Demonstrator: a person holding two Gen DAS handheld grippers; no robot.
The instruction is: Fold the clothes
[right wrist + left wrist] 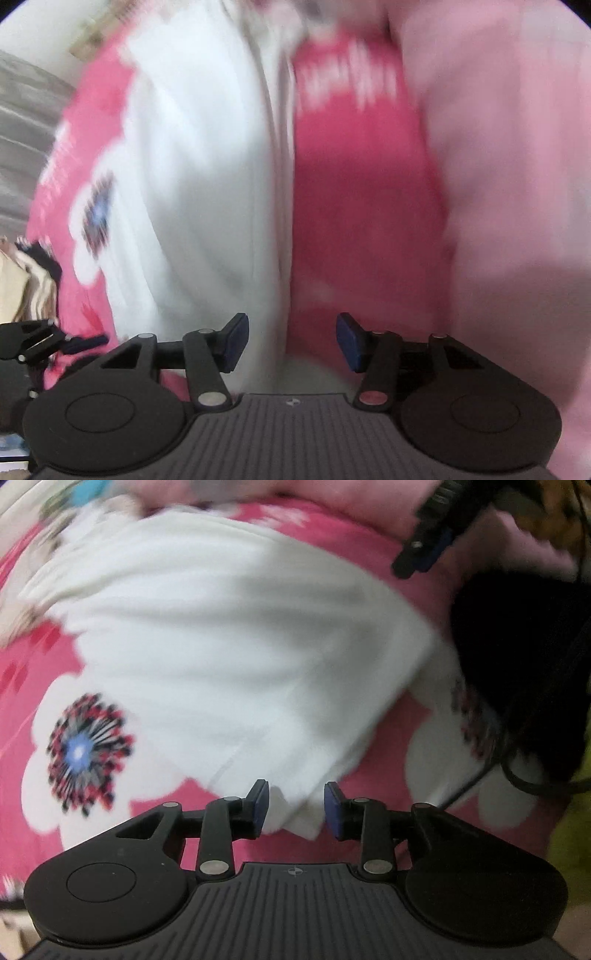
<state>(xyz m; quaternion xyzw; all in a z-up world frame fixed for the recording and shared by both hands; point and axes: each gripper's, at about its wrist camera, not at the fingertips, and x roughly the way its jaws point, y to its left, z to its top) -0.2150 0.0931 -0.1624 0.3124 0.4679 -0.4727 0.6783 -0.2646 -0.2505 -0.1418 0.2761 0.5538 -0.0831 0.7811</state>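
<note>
My left tool [295, 806] hangs over the near corner of the white garment [229, 657], its blue pads apart — that corner sits between them, but I see a gap on either side, so nothing is pinched. The white piece lies spread flat on the pink flowered bedspread [37, 686], near its front edge, a neat slab with one layer over another. My reading: a fold is laid and the tool stands parted above it so the cloth can settle without being dragged.

Off to the right in that view, a black bundle [517, 657] sits at the bedspread's edge beside the white garment; it is too dark to tell what it is, and a cable runs past it. Above it the other tool pokes in, tips only.

Now the right tool [291, 341] — pads wide, nothing between them but air, with the garment's long edge [207, 177] running straight away beneath and bare pink bedspread beside it. Further right a pale pink cloth [517, 166] fills the frame; garment or blanket, I cannot say. Everything here is smeared with blur, so seams and sleeves are lost, and the garment's far end is cut off at the top.
</note>
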